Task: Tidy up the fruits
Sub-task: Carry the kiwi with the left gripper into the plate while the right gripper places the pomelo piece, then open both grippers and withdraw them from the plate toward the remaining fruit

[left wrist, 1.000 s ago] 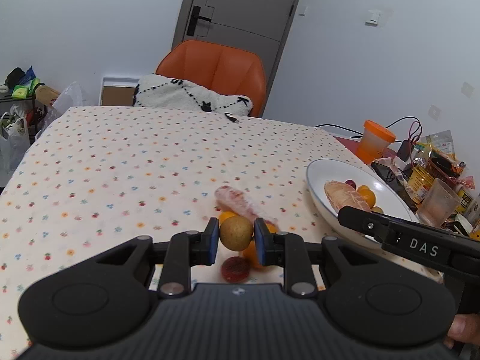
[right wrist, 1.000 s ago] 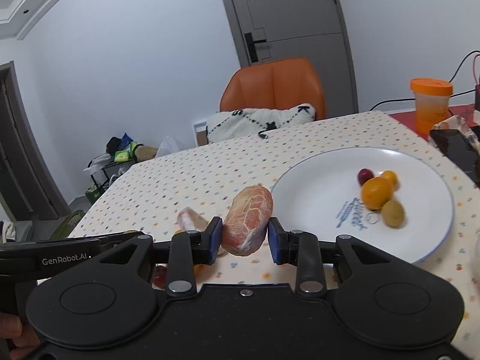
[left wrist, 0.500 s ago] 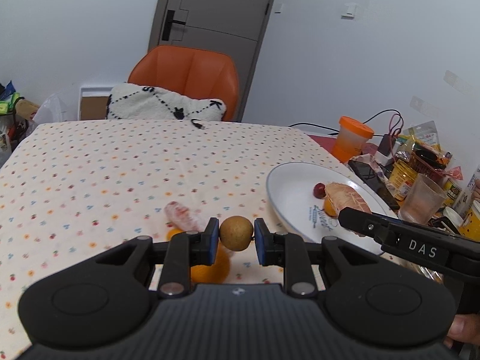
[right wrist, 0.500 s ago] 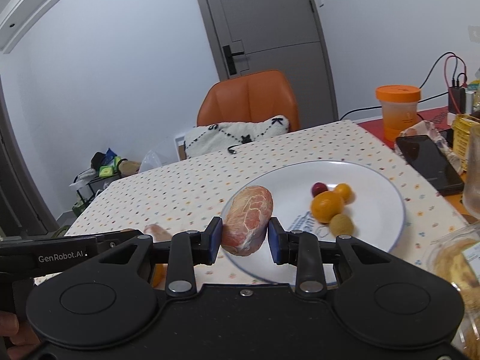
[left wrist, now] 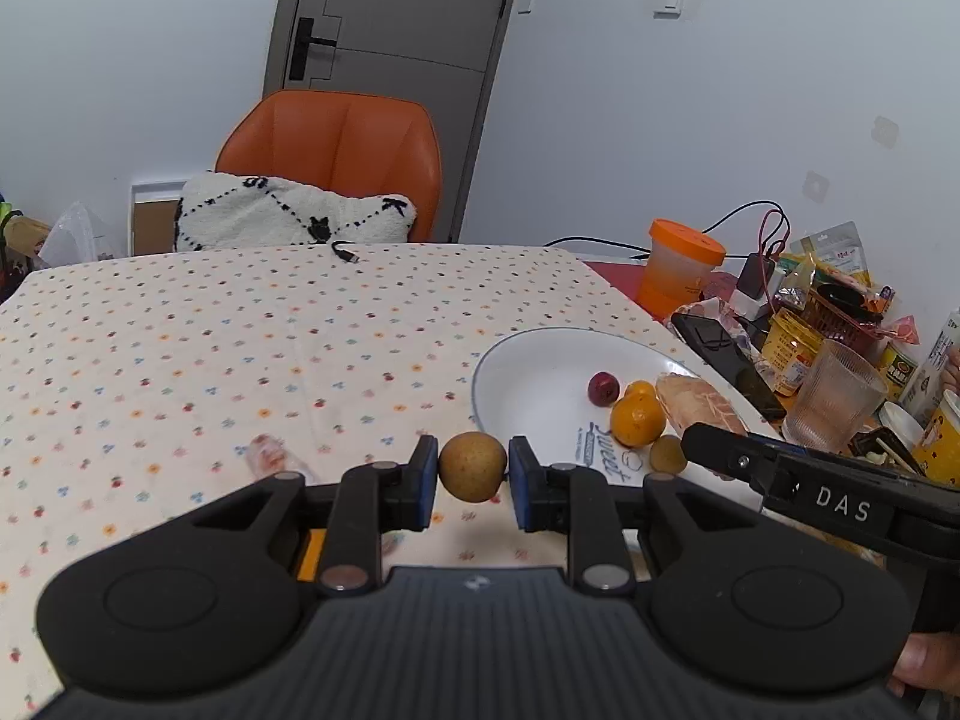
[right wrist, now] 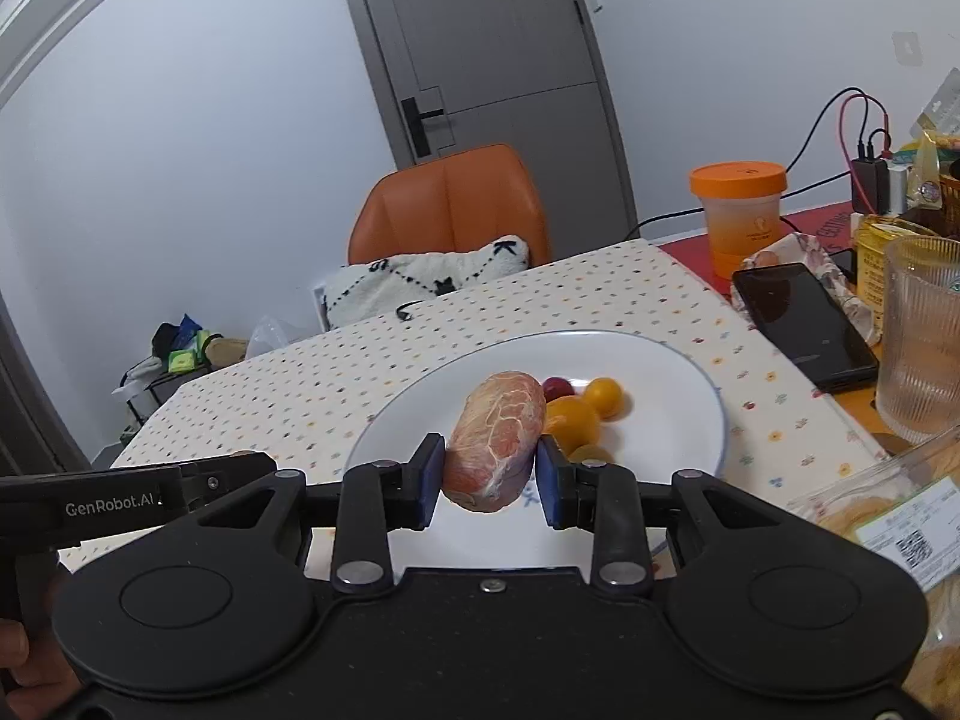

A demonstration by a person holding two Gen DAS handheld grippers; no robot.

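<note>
My left gripper (left wrist: 472, 474) is shut on a small round brown fruit (left wrist: 472, 465), held above the dotted tablecloth just left of the white plate (left wrist: 528, 384). My right gripper (right wrist: 491, 474) is shut on a peeled pink pomelo segment (right wrist: 495, 438), held over the plate (right wrist: 678, 408). On the plate lie a dark red fruit (left wrist: 603, 387), two orange fruits (left wrist: 637, 420) and a small brown fruit (left wrist: 667, 455). Another pink segment (left wrist: 270, 455) lies on the cloth at left. An orange fruit (left wrist: 312, 549) shows under my left fingers.
An orange-lidded cup (left wrist: 681, 267), a black phone (left wrist: 723, 354), a ribbed glass (left wrist: 831, 396), jars and snack packs crowd the table's right side. A clear food pack (right wrist: 888, 534) lies near right. An orange chair (left wrist: 336, 162) with a cushion stands behind the table.
Both grippers have moved right, toward the plate, each still holding its fruit. The right gripper's segment now hangs over the plate; the left gripper's fruit has left the pile on the cloth.
</note>
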